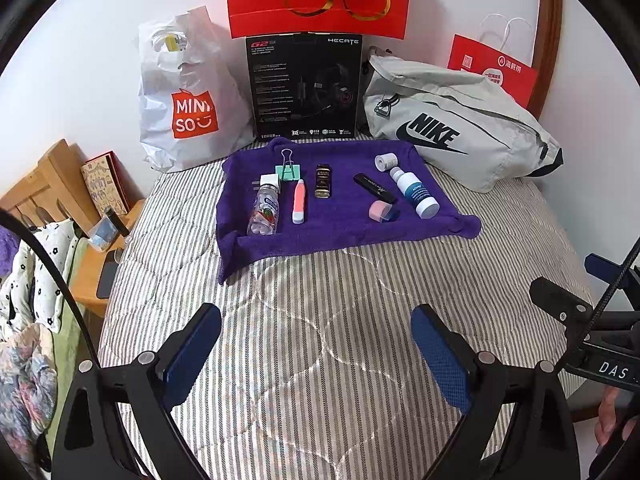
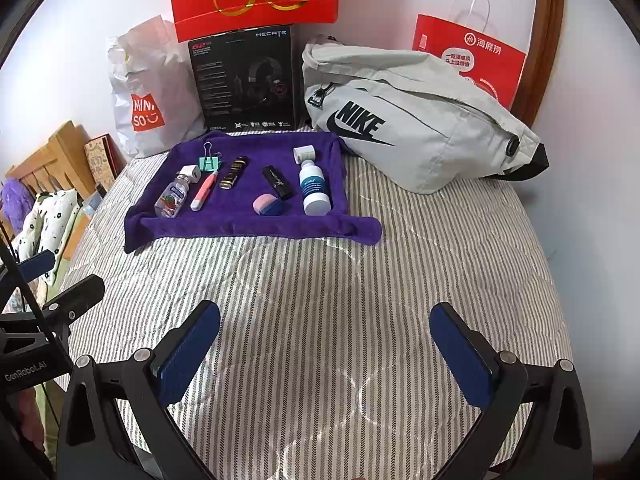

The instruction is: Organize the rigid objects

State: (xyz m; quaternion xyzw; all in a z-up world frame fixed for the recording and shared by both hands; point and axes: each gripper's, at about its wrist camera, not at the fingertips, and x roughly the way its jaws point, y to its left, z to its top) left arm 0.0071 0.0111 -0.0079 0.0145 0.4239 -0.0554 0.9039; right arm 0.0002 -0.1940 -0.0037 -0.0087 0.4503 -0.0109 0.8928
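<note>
Jaws of left gripper (image 1: 316, 356) and right gripper (image 2: 326, 354) spread wide, empty, above striped bed (image 2: 320, 280); small items on purple towel (image 1: 344, 220) toward far edge.

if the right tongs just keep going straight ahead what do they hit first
Probably bare striped quilt, then the near edge of the purple towel. Past it, roughly the pink and blue sponge, though depth is hard to judge.
</note>
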